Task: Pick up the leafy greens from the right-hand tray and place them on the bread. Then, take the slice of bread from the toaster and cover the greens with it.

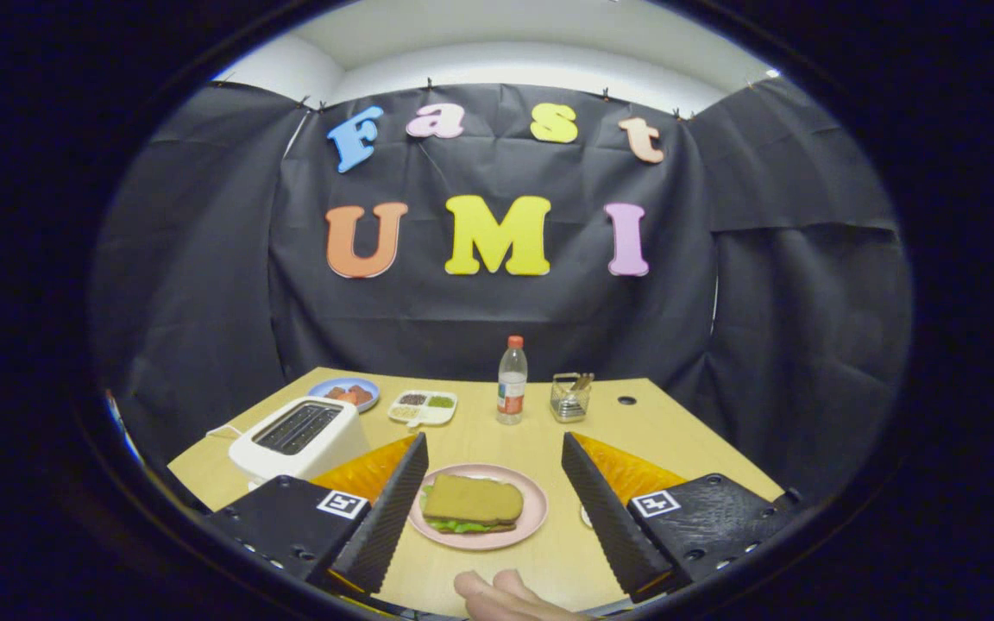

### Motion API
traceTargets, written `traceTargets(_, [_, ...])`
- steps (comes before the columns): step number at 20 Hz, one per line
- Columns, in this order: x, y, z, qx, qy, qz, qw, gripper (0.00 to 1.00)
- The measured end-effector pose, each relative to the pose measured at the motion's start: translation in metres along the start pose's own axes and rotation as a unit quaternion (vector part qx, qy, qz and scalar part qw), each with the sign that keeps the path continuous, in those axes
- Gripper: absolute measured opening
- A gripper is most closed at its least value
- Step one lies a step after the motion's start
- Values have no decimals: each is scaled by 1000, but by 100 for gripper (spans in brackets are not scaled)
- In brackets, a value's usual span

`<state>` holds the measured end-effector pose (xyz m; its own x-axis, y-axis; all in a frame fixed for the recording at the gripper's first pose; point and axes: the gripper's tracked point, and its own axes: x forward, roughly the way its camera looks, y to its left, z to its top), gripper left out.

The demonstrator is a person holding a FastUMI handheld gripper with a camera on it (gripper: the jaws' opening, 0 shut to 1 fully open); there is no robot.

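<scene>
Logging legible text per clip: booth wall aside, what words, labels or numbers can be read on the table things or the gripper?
Label on the bottle: too small to read.
square markers on the gripper, open either side of the plate with the sandwich: patterns, no words.
toaster: no text visible.

The gripper (493, 509) holds its fingers spread wide, gripping nothing. A hand (510, 597) rests just below it.
</scene>
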<state>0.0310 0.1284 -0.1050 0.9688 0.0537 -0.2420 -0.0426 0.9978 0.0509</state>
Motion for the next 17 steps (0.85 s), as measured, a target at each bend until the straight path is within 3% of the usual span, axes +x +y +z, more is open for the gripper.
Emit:
traceTargets(9, [-123, 1, 39, 17, -74, 15, 997, 95])
traceTargets(17, [-165, 4, 16, 16, -89, 25, 996, 95])
